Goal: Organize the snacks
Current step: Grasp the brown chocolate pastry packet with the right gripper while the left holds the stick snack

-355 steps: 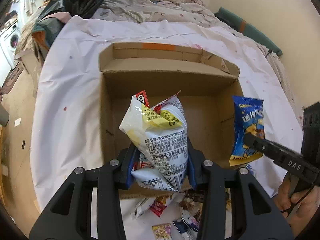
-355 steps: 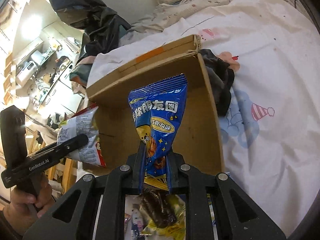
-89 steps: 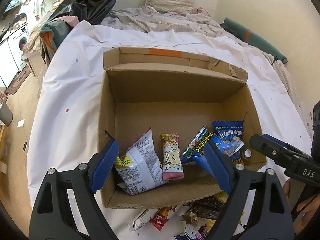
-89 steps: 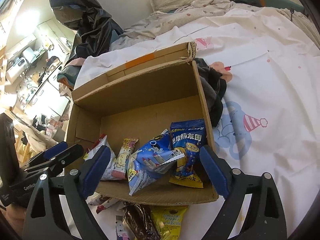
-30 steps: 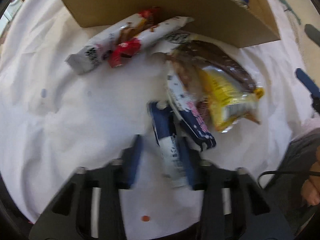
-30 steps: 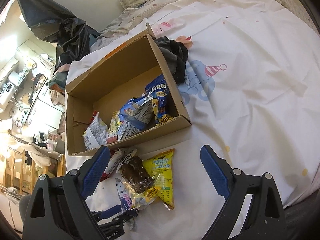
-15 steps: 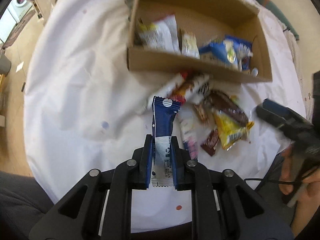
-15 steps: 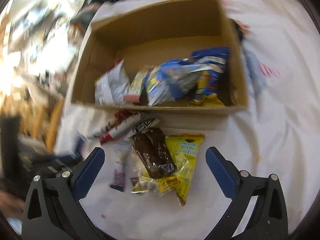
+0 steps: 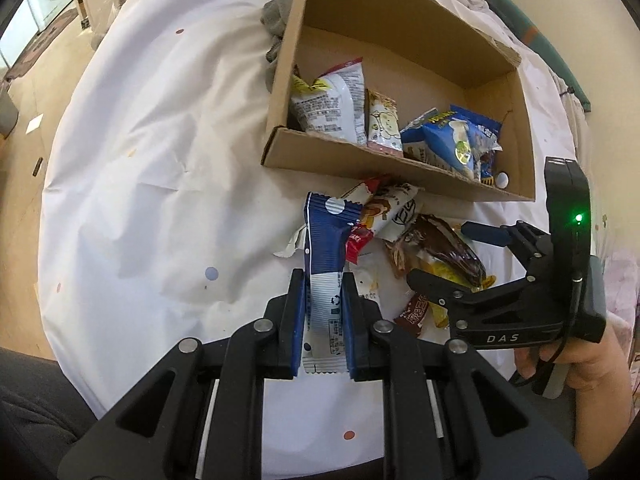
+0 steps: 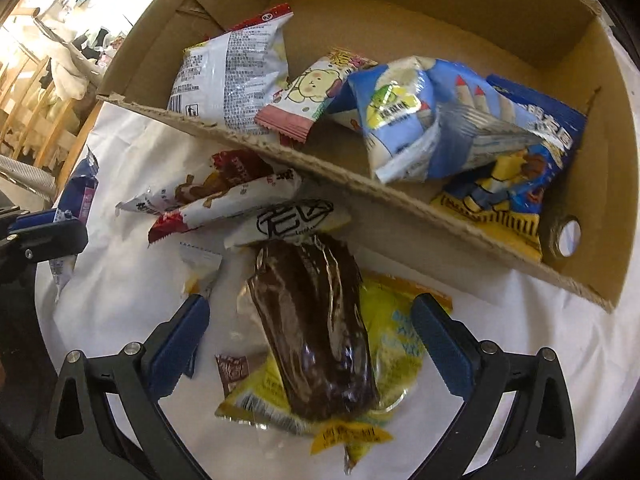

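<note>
Left gripper (image 9: 322, 320) clamps a blue-and-white snack wrapper (image 9: 326, 256); right gripper (image 10: 312, 340), spread wide, straddles a dark-brown foil packet (image 10: 316, 328) beside the brown cardboard box (image 10: 400, 196).

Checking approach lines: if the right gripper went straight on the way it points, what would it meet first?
Most likely the dark brown snack bag, lying between the open right gripper fingers atop a yellow packet; depth is unclear.

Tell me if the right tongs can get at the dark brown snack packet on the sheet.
Probably yes. The right tongs stand wide open, straddling the brown packet, which lies on top of the yellow packet with nothing over it. The yellow packet might get pinched along with it.
</note>
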A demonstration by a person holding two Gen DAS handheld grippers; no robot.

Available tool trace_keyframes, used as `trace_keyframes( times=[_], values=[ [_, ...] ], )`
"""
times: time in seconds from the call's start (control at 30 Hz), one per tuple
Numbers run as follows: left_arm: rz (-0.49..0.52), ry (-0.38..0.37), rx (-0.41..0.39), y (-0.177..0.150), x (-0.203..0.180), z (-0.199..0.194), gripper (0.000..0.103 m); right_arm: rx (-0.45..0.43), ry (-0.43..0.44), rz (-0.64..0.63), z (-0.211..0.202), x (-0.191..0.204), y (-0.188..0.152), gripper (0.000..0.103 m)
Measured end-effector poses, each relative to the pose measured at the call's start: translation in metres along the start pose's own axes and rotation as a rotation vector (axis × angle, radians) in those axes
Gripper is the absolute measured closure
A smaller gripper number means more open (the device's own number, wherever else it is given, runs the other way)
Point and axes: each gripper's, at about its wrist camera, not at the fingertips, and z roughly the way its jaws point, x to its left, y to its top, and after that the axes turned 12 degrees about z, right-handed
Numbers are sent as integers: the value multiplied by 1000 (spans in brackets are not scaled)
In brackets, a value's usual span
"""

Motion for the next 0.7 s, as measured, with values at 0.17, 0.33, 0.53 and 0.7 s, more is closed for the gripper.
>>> trace_keyframes(
  times=[0.17, 0.33, 0.53, 0.7],
  values=[
    [-25, -23, 7, 1, 3, 2, 90, -1, 0, -4, -1, 3, 1, 24],
    [-21, -23, 5, 0, 1, 1, 90, -3, 14, -25, -5, 3, -4, 39],
    [-30, -13, 6, -1, 4, 2, 89, -22, 44, -21, -19, 10, -15, 44],
    [-33, -8, 2, -2, 4, 1, 89, -28, 87, 50, -31, -6, -18, 46]
  ],
)
